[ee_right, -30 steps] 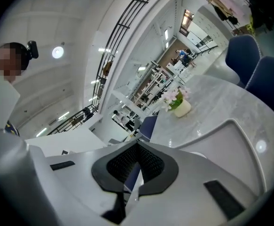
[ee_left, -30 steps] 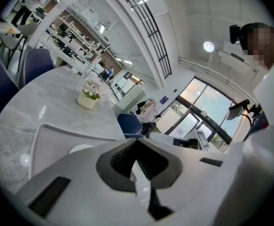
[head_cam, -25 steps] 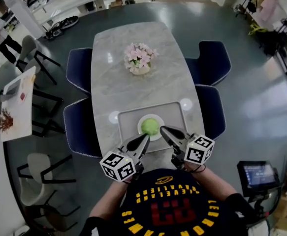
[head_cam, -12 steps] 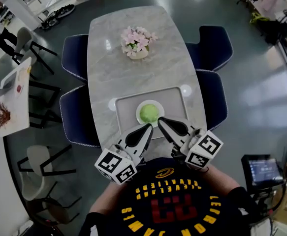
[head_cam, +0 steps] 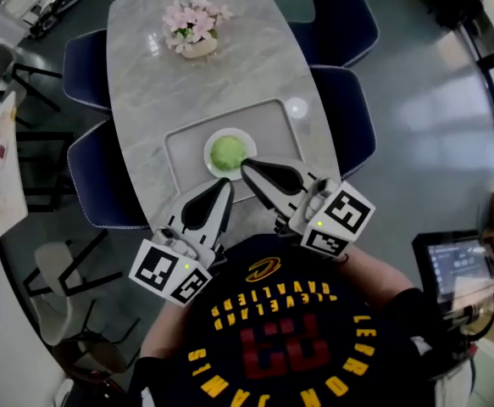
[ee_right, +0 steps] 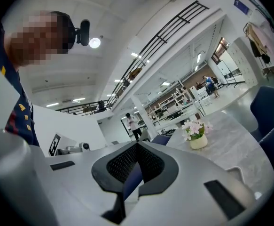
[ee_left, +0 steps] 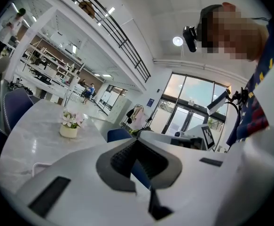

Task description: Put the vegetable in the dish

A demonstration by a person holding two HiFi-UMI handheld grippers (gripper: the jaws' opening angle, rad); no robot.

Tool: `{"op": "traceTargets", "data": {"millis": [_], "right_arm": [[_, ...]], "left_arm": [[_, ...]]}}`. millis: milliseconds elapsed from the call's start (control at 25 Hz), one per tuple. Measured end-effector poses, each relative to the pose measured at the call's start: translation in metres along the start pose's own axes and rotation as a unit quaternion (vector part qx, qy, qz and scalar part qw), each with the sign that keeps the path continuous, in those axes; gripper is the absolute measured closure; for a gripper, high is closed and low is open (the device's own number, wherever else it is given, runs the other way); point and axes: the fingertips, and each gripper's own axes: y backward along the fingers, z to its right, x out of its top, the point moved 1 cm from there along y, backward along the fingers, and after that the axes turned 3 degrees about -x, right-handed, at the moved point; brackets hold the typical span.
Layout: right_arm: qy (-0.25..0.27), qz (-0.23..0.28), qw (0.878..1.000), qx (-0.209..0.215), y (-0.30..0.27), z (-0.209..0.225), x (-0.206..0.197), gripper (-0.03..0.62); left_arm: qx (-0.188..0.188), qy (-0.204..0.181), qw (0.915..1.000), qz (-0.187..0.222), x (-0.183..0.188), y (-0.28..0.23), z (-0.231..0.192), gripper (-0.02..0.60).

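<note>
Marble bench (head_cam: 145,75) carries a grey tray (head_cam: 183,142) near its front edge. Both grippers hang over the tray's near rim, with the left gripper (head_cam: 226,186) and right gripper (head_cam: 247,169) each clenched on nothing, tips pointing in over the tray. At the tray's middle sits the white dish (head_cam: 209,161), and the green vegetable (head_cam: 227,152) already lies inside it. Placement looks finished, so draw both grippers straight back without brushing the dish.

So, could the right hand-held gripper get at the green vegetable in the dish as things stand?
Probably yes: the right hand-held gripper hangs just short of the vegetable in its dish, nothing between them, but its shut jaws must open.
</note>
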Motion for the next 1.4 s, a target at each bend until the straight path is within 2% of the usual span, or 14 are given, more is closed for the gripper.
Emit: {"op": "traceTargets", "data": {"millis": [1400], "right_arm": [[0.003,-0.014,1.0,-0.007,0.001,0.002,-0.006,0.591]], "left_arm": [[0.007,0.024,0.9995,-0.018,-0.01,-0.005,-0.009,0.582]]}}
